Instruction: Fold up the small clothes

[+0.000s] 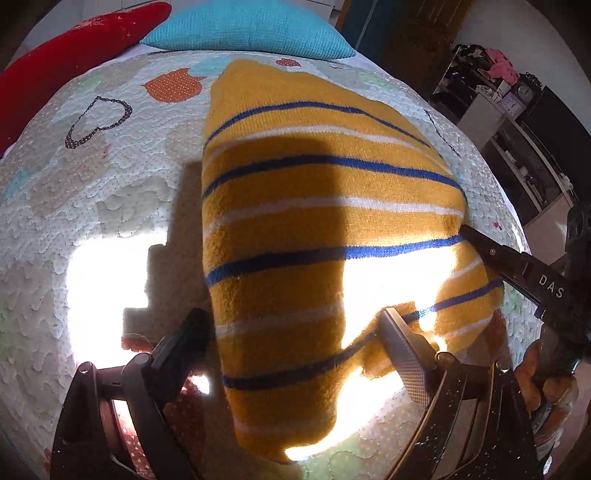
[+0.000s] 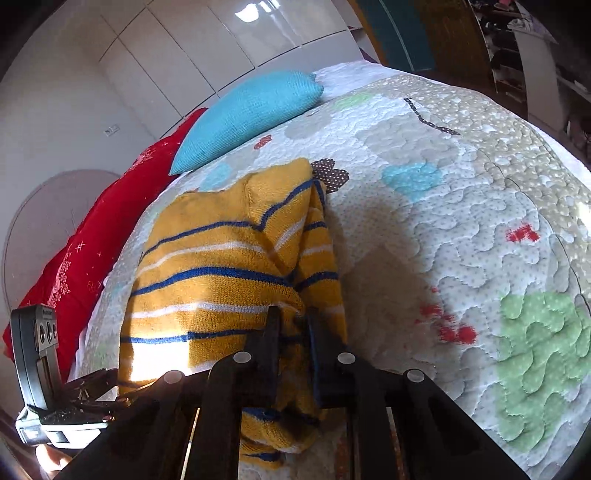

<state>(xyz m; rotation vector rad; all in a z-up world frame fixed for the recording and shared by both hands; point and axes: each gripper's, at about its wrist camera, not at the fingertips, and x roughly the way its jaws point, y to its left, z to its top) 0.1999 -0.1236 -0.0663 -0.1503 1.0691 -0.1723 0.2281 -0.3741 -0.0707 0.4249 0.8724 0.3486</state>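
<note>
Nearest the lens, the right hand-held gripper [image 2: 291,325] was clamped on the near right edge of the yellow striped sweater [image 2: 229,280], its two dark fingers [image 2: 271,332] drawn close with a bunched fold of knit pinched between them. The left hand-held gripper [image 1: 295,332] stood spread wide, one finger at the sweater's left edge and the other, with a ribbed pad [image 1: 402,354], resting against the knit near its lower right part; nothing was pinched between them.

The sweater [image 1: 314,229], mustard yellow with blue and white stripes, lay on the bed's quilt [image 1: 110,177], folded into a narrower shape with one side doubled over the body. In the left wrist view the right tool's finger [image 1: 495,254] reached in from the right and met the sweater's right edge. Bright sunlight fell across the near part of the knit and the quilt, and dark shadows crossed the middle of the garment.

The quilt [image 2: 461,221] was pale, stitched in wavy lines, with coloured patches and a dotted heart outline [image 1: 98,120]. Beyond the sweater, at the head of the bed, lay a turquoise cushion [image 1: 247,29] and beside it a red cushion [image 1: 74,51]. White cupboard doors [image 2: 184,44] stood behind the bed, and cluttered shelves [image 1: 491,92] were off to the right.
</note>
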